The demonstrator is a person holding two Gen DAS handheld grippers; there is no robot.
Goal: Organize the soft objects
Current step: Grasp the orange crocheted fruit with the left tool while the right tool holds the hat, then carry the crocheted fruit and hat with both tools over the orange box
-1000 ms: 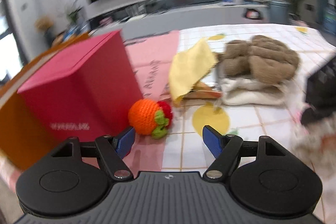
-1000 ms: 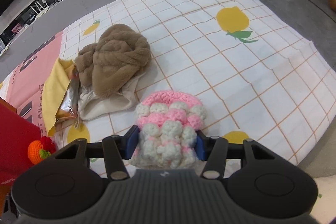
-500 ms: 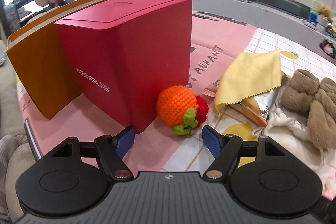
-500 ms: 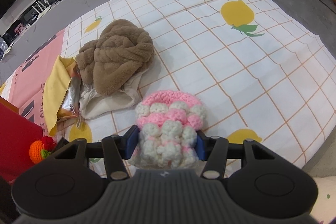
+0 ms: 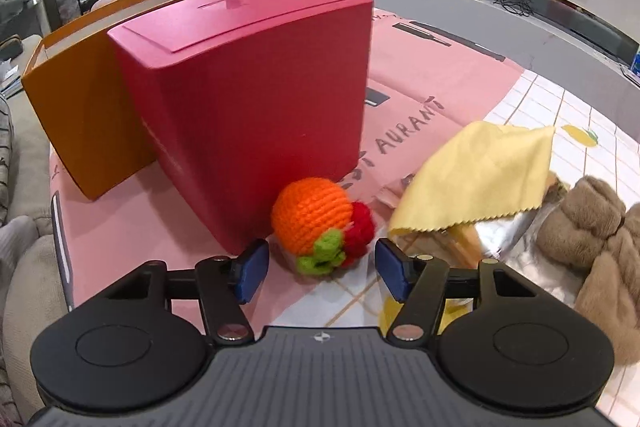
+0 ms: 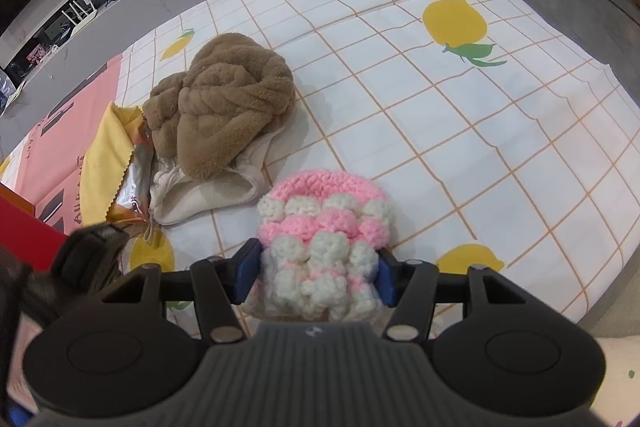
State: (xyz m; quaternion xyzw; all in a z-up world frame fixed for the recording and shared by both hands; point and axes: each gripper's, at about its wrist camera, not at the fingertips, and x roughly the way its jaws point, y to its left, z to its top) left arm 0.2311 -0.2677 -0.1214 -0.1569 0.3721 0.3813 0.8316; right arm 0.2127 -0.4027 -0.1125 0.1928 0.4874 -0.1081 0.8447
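Left gripper (image 5: 318,269) jaws apart before crochet fruit (image 5: 318,229), lower centre; right gripper (image 6: 316,277) clamps knit hat (image 6: 322,247); fruit may roll against red box (image 5: 248,107).

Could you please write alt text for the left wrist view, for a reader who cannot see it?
The open left gripper frames an orange crocheted ball lying beside a red box, with an orange box behind. To the right lie a yellow cloth and a brown fleece item.

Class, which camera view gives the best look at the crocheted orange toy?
The left wrist view: the crocheted orange toy sits large and unobstructed just ahead of the open left gripper. The right wrist view does not show it.
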